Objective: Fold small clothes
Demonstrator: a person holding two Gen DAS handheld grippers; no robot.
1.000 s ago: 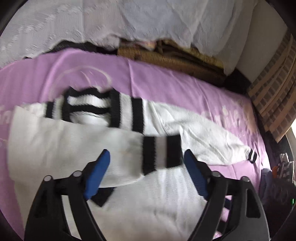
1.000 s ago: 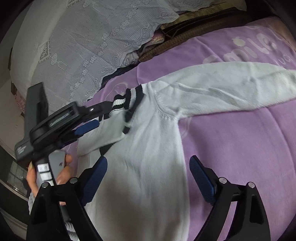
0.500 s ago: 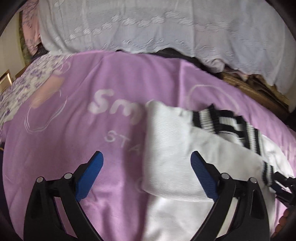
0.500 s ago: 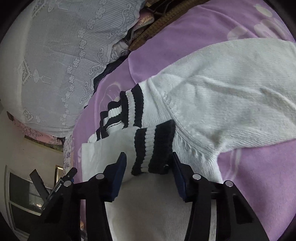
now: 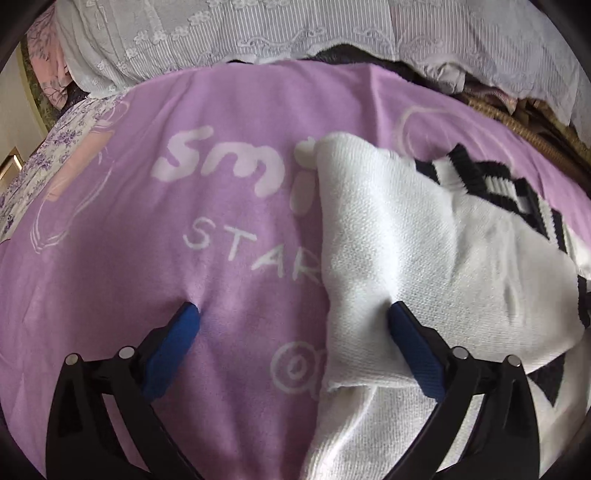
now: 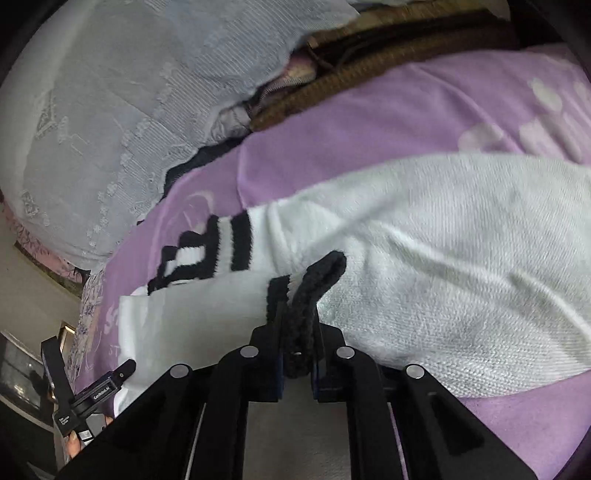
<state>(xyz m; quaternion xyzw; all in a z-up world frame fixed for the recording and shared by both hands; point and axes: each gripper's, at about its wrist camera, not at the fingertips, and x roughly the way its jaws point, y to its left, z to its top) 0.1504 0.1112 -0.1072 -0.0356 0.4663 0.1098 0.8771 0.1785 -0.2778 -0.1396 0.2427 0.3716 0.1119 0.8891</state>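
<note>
My right gripper [image 6: 297, 365] has clamped shut on the black-striped knit cuff [image 6: 314, 291], jaws wide half a second ago; my left gripper [image 5: 295, 332] gapes, pressing the white knitted sweater [image 5: 424, 258] into the purple printed blanket [image 5: 129, 240]; tugging now could drag the fold askew.

A purple blanket [image 5: 236, 258] with white "smi" and "STAR" lettering covers the bed. Behind it hangs white lace fabric [image 5: 258, 33]; a brown woven mat [image 6: 369, 70] lies beside that.

Left gripper [image 5: 291, 314] spread wide, right gripper [image 6: 297, 325] clamped tight
</note>
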